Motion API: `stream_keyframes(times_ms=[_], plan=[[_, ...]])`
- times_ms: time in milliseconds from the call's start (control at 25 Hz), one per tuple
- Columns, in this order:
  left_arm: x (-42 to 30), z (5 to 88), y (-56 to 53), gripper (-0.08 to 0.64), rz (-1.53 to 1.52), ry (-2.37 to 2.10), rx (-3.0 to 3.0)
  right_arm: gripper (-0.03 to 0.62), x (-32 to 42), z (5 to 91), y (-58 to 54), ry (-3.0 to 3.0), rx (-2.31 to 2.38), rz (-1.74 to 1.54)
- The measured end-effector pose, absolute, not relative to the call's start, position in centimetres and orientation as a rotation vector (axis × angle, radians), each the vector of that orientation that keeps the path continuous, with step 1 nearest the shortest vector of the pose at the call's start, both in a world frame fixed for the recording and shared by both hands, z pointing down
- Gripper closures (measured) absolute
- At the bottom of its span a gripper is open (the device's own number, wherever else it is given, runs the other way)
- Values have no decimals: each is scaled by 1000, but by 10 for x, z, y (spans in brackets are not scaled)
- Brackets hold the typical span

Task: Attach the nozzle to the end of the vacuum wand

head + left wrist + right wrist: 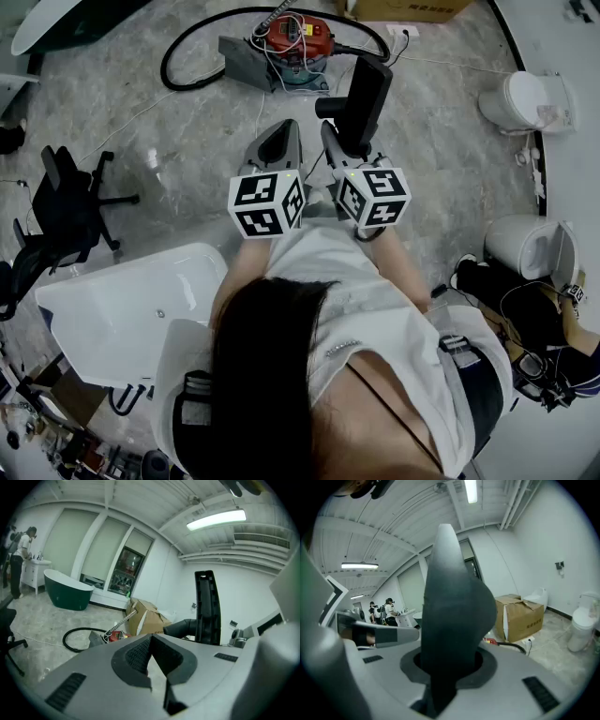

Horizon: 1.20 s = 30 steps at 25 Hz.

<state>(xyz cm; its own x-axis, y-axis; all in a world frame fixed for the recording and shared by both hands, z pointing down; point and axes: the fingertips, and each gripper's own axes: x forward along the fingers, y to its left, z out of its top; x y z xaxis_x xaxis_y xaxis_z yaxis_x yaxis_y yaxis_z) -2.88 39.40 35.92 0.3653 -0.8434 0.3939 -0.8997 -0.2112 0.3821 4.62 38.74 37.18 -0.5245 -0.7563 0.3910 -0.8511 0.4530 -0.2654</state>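
My right gripper (337, 133) is shut on a black vacuum nozzle (364, 94), which stands up out of its jaws. In the right gripper view the nozzle (454, 602) fills the middle, clamped in the right gripper (447, 667). My left gripper (281, 133) hangs just left of it, shut and empty. From the left gripper (151, 641) the nozzle (206, 606) shows upright at the right. The red vacuum (295, 39) with its black hose (183, 66) lies on the floor ahead. A thin metal wand (123, 619) leans up from the vacuum (114, 635).
A white bathtub (122, 309) stands at the lower left and an office chair (66, 202) beyond it. Two toilets (525, 98) (525, 246) line the right wall. A cardboard box (518, 613) sits behind the vacuum. People stand at a vanity in the background (21, 550).
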Motion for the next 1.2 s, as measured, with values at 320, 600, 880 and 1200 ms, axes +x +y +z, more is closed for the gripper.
stream_keyframes(times_ms=[320, 600, 880, 1200], plan=[[-36, 363, 381, 558, 136, -1485, 2083, 502, 40, 377, 378, -2467, 1412, 657], [-38, 369, 361, 558, 151, -1441, 2090, 502, 39, 379, 360, -2471, 1449, 716], [-49, 373, 331, 558, 150, -1400, 2106, 502, 38, 381, 333, -2455, 1506, 719], [-63, 372, 301, 558, 177, -1357, 2135, 502, 33, 381, 307, -2426, 1587, 741]])
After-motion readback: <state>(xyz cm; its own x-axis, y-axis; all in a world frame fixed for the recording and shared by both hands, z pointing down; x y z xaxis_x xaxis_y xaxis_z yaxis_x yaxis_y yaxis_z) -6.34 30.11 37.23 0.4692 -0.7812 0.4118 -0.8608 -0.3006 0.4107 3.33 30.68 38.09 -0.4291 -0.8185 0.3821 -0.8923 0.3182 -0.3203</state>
